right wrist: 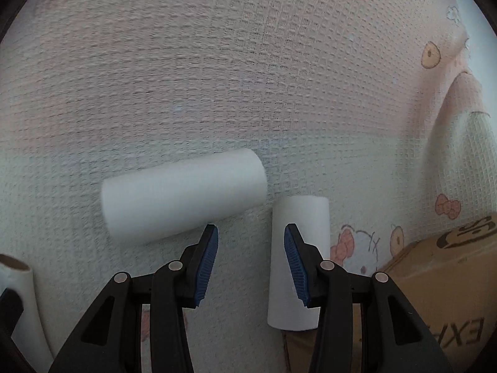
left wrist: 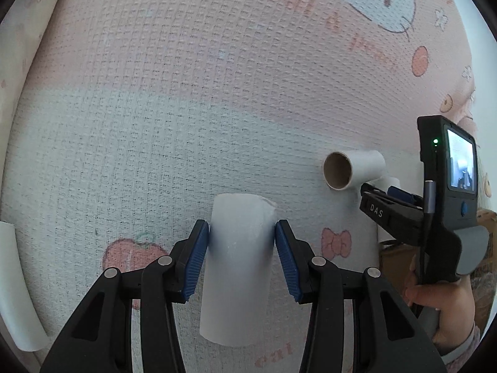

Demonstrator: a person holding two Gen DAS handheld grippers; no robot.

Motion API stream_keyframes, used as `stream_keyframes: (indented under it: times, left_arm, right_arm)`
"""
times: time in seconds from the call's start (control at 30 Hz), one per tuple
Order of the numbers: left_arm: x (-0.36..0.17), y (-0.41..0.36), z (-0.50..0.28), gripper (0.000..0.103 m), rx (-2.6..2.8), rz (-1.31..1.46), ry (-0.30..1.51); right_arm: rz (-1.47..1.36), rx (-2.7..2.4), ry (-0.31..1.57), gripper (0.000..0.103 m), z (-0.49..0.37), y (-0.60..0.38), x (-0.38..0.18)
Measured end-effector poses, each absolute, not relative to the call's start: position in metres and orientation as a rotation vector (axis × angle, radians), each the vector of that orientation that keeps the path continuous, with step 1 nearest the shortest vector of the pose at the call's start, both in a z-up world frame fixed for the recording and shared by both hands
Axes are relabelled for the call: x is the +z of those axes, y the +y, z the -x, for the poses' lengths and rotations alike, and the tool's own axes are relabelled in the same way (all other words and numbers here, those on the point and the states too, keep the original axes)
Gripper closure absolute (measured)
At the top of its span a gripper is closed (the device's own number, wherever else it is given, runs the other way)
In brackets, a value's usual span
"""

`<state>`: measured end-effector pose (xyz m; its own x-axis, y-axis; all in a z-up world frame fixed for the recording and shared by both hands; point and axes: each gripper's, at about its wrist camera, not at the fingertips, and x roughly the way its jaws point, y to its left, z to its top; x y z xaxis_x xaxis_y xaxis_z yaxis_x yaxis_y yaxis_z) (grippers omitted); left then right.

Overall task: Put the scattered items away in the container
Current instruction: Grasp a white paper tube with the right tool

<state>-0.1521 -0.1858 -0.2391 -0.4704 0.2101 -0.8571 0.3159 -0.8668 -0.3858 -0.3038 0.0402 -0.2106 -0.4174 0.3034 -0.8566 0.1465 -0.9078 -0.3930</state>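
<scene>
Left wrist view.
- Left claw (left wrist: 242, 242): two black arms with blue ribbed pads, closed against both sides of a white paper tube (left wrist: 239, 267). The tube stands lengthwise between the pads, its far end torn at one corner.
- Mat (left wrist: 186, 93): textured fabric in pale pink and grey-blue, printed with a cartoon cat, apple, bows and lettering; whether it covers a floor or a raised surface cannot be told.
- Second paper tube (left wrist: 354, 168): lying on its side on the mat, brown inner bore facing the camera, well to the right of the held tube.
- Right claw (left wrist: 377, 191): black handheld unit with a small lit screen, held by a hand (left wrist: 441, 301) at the lower right edge, tips just beside the second tube.
- Further white tube (left wrist: 17, 283): curved by the lens, at the left edge.

Right wrist view.
- Right claw (right wrist: 251, 258): pads partly open, nothing pressed between them.
- Long white tube (right wrist: 183, 194): lying crosswise on the mat, just beyond the left pad, blurred.
- Short white tube (right wrist: 298, 261): lying lengthwise, behind the right pad; contact cannot be told.
- Cardboard box (right wrist: 441, 289): brown, printed with dark lettering, at lower right, near the short tube.
- Another tube (right wrist: 18, 298): brown bore visible, at lower left edge.
</scene>
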Motion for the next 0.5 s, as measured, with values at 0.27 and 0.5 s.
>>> stream_keyframes:
  times: [0.27, 0.5]
  left_arm:
    - [-0.24, -0.184, 0.154, 0.054, -2.525, -1.612, 0.753]
    - [-0.232, -0.182, 0.157, 0.054, -2.537, -1.595, 0.676]
  right_arm:
    - [1.707, 2.408, -0.551, 0.061, 0.327, 0.047, -0.219]
    - [1.685, 2.575, -0.346, 0.061, 0.335, 0.049, -0.182]
